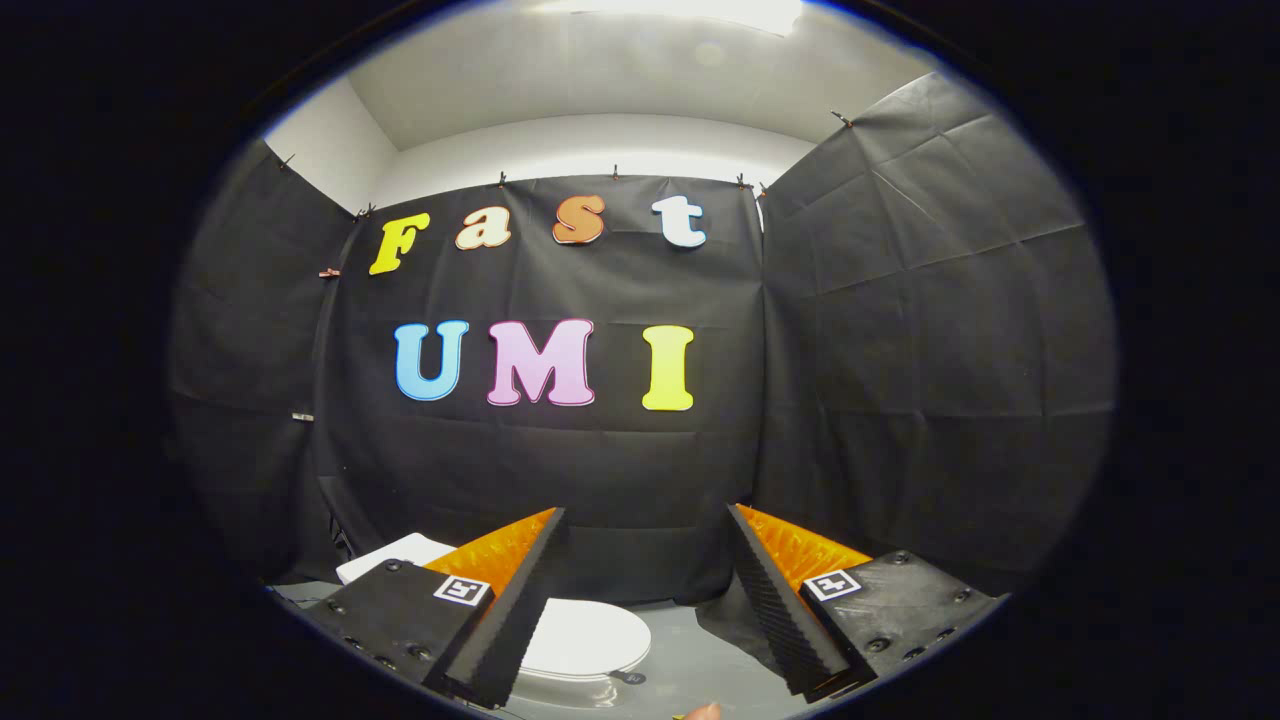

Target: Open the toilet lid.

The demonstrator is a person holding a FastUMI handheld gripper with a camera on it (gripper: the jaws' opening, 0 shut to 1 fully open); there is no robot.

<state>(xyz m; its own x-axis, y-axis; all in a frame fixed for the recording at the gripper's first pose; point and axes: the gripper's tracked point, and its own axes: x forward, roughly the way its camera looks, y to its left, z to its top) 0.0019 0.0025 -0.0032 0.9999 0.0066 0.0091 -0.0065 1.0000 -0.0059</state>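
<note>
Toilet lid (pixel 585 640) closed, low between spread-apart, empty tongs (pixel 640 600), untouched; lifting not yet begun, approach remaining.

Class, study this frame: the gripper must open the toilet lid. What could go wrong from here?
1. The gripper is open, high and far from the closed white oval toilet lid, so the descent may be misjudged.
2. The lid lies flat on the bowl; the fingers may slip off its smooth rim.
3. The white tank stands close behind, so a swung lid might strike it.
</note>
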